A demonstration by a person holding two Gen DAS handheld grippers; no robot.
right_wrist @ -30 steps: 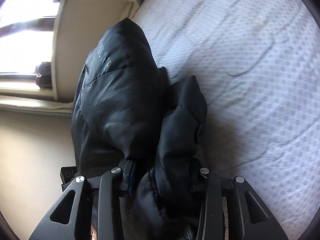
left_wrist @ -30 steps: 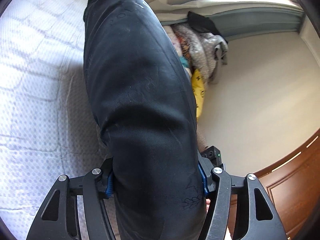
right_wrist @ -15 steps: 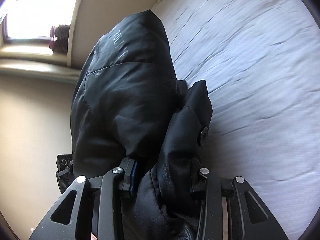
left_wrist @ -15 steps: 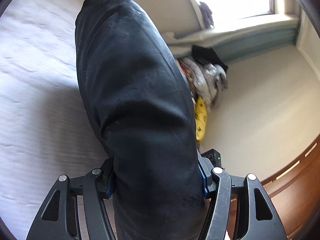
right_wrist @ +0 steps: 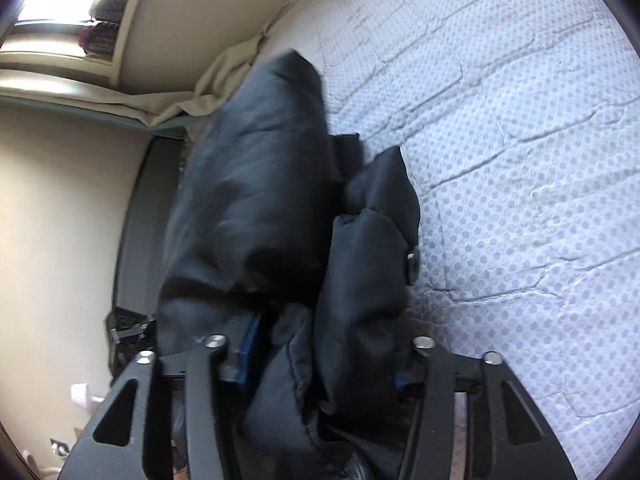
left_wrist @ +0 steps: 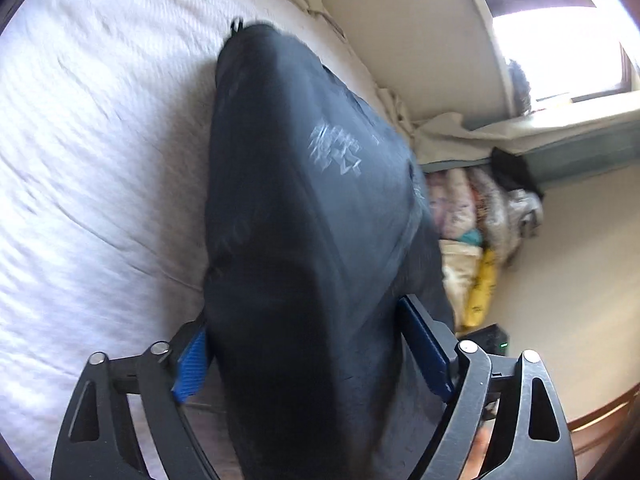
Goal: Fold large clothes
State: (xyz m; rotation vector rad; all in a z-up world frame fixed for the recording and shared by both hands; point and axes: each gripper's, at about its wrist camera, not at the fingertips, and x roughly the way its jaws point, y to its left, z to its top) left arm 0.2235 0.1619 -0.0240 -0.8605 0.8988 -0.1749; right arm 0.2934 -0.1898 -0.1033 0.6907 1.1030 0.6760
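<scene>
A bulky black padded jacket [left_wrist: 304, 240] fills the middle of the left wrist view, stretching away over the white quilted bed [left_wrist: 88, 168]. It lies between the fingers of my left gripper [left_wrist: 312, 356]. The jaws are opening, and the blue pads [left_wrist: 426, 350] stand off the fabric with their faces showing. In the right wrist view the same jacket [right_wrist: 256, 208] is bunched in thick folds, with a snap button [right_wrist: 412, 258] on one fold. My right gripper [right_wrist: 320, 360] has its jaws opening too, the folds still filling the gap between them.
The bed's dotted cover [right_wrist: 520, 184] spreads to the right. A pile of folded clothes [left_wrist: 480, 216] and a yellow item [left_wrist: 482, 292] sit beside the bed under the window sill [left_wrist: 560, 124]. Beige wall [right_wrist: 60, 216] and wooden trim [left_wrist: 600, 420] lie close by.
Both grippers swung across the bed with the jacket and rolled. Their jaws have widened, so the blue pads now show beside the fabric. A white print on the jacket has come into view.
</scene>
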